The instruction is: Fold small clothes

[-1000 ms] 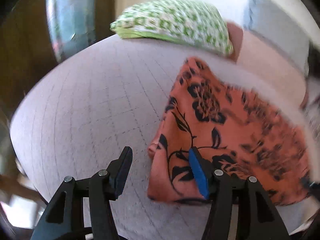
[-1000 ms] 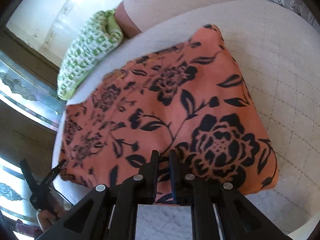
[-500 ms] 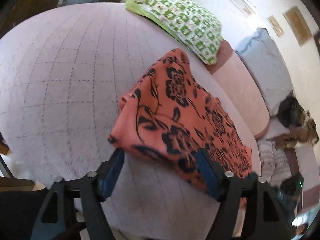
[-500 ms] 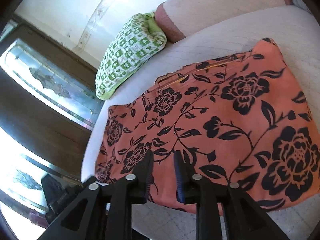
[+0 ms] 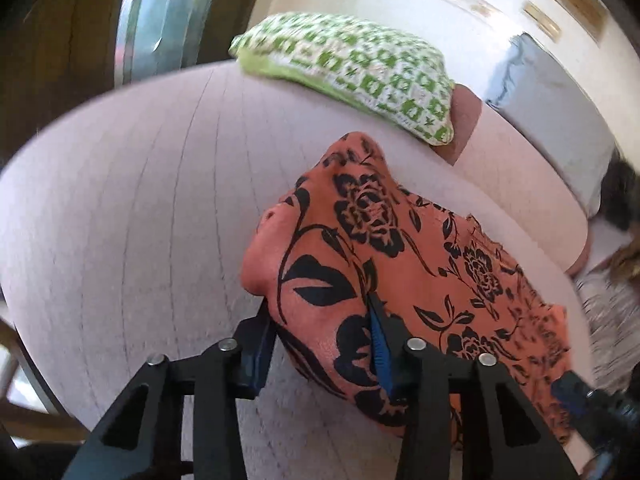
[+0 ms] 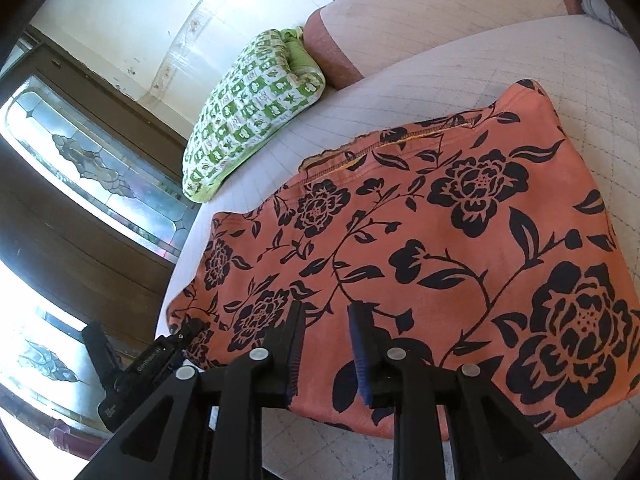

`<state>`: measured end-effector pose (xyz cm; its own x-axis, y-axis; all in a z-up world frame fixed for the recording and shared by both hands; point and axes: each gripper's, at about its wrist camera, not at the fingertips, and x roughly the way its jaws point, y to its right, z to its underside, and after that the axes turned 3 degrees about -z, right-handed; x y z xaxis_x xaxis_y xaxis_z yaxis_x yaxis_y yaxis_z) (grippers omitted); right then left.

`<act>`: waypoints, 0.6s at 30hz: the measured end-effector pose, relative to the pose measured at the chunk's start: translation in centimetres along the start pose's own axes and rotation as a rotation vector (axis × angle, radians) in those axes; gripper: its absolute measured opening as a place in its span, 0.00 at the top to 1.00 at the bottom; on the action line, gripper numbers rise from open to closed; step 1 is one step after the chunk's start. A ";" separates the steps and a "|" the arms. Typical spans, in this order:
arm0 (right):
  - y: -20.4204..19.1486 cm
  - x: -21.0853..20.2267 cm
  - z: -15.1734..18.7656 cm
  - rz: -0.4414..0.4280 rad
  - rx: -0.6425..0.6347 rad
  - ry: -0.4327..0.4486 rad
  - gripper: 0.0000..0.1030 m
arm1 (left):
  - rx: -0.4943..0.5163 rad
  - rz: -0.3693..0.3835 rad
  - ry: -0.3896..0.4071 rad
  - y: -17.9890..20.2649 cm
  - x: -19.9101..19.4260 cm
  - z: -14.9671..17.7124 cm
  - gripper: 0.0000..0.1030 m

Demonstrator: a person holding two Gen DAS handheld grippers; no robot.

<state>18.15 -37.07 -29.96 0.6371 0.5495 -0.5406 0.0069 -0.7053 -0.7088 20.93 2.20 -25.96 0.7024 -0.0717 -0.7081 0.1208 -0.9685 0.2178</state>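
Left hand-held gripper (image 5: 320, 344): jaws closing, a bunched corner of the orange floral garment (image 5: 400, 280) sits between them, cloth bulging up over both blue pads; left pad against the fabric's side, right pad dug into the fold. Right hand-held gripper (image 6: 326, 344): jaws at a narrow gap, poised over the garment's near edge; orange cloth shows through the gap, but can't tell whether the pads are touching it. In the right wrist view the left hand-held gripper shows as a black body at the garment's lower-left corner. Garment lies on a pale quilted bed (image 5: 140, 200) with a stitched grid, spread fairly flat in the right view (image 6: 460, 248), black rose-and-vine print, a stitched hem with yellow thread along its far edge. Near edge runs close to the bed's edge. Beyond the garment, apart from it, a green-and-white checked pillow (image 5: 352, 68) rests at the bed's far end, against a pinkish bolster (image 5: 464, 120). Behind that, a pale grey-blue cushion (image 5: 560, 112) by the light wall. Left of the bed, dark wood panelling with leaded glass panes (image 6: 92, 168).
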 end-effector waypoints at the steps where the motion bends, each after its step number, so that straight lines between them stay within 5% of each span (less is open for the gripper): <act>1: 0.0 0.1 0.0 0.004 -0.002 -0.004 0.75 | 0.045 -0.017 0.029 0.6 -0.1 -0.1 0.61; 8: -0.6 1.8 -2.3 0.043 -0.007 -0.095 0.74 | 0.400 -0.151 0.204 5.8 -1.4 1.1 0.66; 10: -1.3 2.9 -4.1 0.062 0.001 -0.151 0.51 | 0.461 -0.163 0.232 6.6 -1.8 1.6 0.66; 11: -1.9 3.5 -5.3 0.058 0.019 -0.181 0.28 | 0.495 -0.166 0.250 7.1 -2.0 1.9 0.67; 18: -11.2 8.2 -10.9 -0.003 -0.147 -0.357 0.26 | 0.720 -0.120 0.367 10.4 -4.2 4.8 0.74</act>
<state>31.72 -29.54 -21.51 0.3291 0.6546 -0.6806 0.1352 -0.7459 -0.6522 15.89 -8.68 -23.97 0.9134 0.0042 -0.4069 -0.1828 -0.8892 -0.4194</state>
